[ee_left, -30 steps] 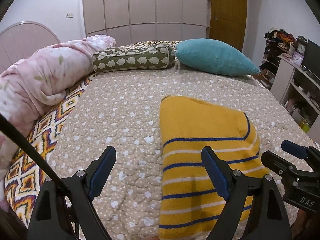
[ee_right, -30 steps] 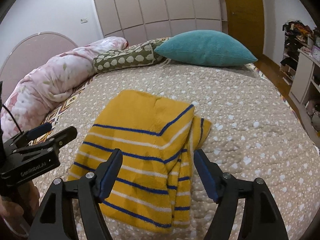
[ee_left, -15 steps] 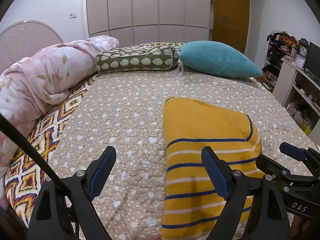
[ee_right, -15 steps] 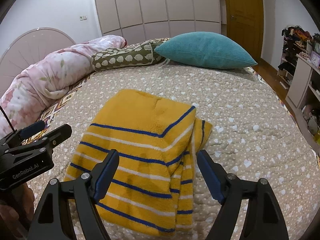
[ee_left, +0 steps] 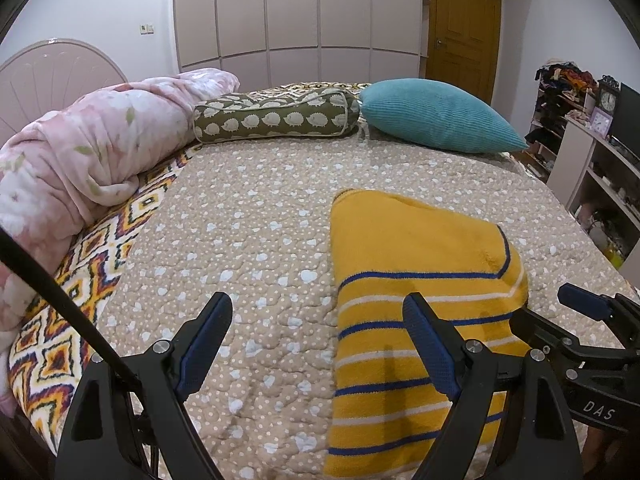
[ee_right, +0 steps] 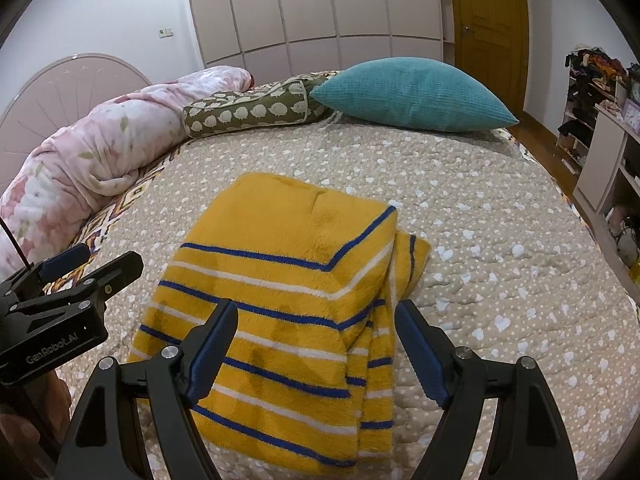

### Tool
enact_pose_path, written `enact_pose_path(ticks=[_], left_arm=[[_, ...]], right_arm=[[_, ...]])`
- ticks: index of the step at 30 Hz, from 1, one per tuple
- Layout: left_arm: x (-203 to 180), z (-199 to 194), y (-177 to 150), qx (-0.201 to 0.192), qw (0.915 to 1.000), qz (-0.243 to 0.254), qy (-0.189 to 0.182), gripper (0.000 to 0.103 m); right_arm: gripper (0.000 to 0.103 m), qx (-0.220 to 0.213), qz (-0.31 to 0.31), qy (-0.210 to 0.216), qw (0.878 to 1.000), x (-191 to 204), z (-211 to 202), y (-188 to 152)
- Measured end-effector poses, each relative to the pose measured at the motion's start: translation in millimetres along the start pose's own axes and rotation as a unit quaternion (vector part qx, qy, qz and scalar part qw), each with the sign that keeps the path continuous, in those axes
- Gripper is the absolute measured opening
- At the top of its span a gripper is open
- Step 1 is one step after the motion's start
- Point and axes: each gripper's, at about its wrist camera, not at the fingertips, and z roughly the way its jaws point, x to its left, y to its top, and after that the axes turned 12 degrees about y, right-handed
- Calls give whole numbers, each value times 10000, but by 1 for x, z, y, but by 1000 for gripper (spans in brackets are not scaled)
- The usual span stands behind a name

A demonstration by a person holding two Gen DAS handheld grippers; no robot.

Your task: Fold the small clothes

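Note:
A folded yellow garment with blue and white stripes lies flat on the beige dotted bedspread; it also shows in the left wrist view. My right gripper is open and empty, held above the garment's near half. My left gripper is open and empty, above the bedspread at the garment's left edge. The right gripper shows at the right of the left wrist view, and the left gripper at the left of the right wrist view.
A rolled pink floral duvet lies along the left. A green hedgehog-print bolster and a teal cushion lie at the far end. White shelves stand to the right of the bed. A wardrobe and a wooden door are behind.
Both grippers have drawn back and risen slightly from the garment, so more of the room shows. The garment has not moved. Both stay open.

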Motion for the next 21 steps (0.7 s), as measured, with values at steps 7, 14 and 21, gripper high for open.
enact_pose_path(ticks=[7, 14, 21], left_arm=[[1, 1, -1, 23, 10000, -32, 0, 86], [-2, 2, -2, 53, 10000, -6, 13, 86], [-2, 2, -4, -67, 10000, 37, 2, 86]], right_arm=[[85, 27, -6, 3, 10000, 1, 3, 0], [85, 70, 23, -7, 10000, 0, 5, -2], [85, 116, 33, -12, 9999, -1, 9, -3]])
